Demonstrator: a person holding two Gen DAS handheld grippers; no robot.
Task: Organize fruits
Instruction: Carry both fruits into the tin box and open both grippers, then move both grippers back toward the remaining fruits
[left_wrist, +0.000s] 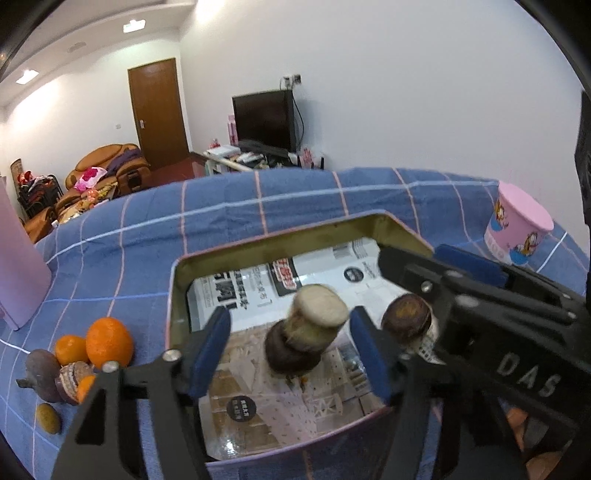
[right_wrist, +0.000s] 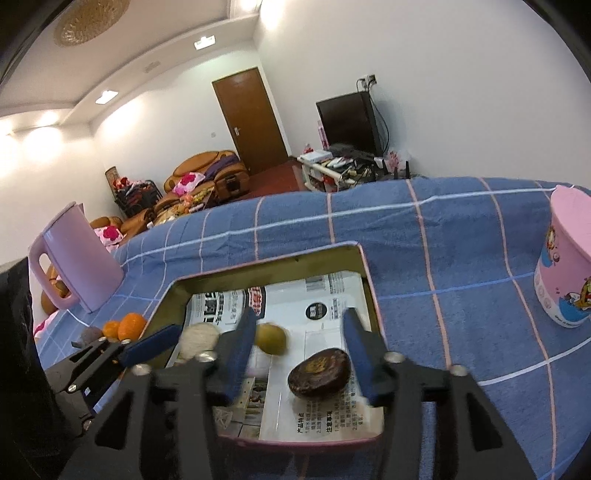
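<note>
A pink tin box (left_wrist: 177, 266) lined with newspaper sits on the blue checked cloth; it also shows in the right wrist view (right_wrist: 364, 258). My left gripper (left_wrist: 291, 350) is open above the box, with a pale-topped brown fruit (left_wrist: 317, 317) blurred between its fingers, apart from both pads. A dark brown fruit (left_wrist: 404, 319) lies to its right in the box. My right gripper (right_wrist: 301, 350) is open over that dark fruit (right_wrist: 319, 373). A yellow-green fruit (right_wrist: 271, 338), blurred, lies further in. Oranges (left_wrist: 107, 341) and brown fruits (left_wrist: 42, 373) lie on the cloth left of the box.
A pink kettle (right_wrist: 74, 258) stands at the left on the cloth. A pink cartoon cup (right_wrist: 569, 258) stands at the right; it also shows in the left wrist view (left_wrist: 517, 229). The table's far edge runs behind the box.
</note>
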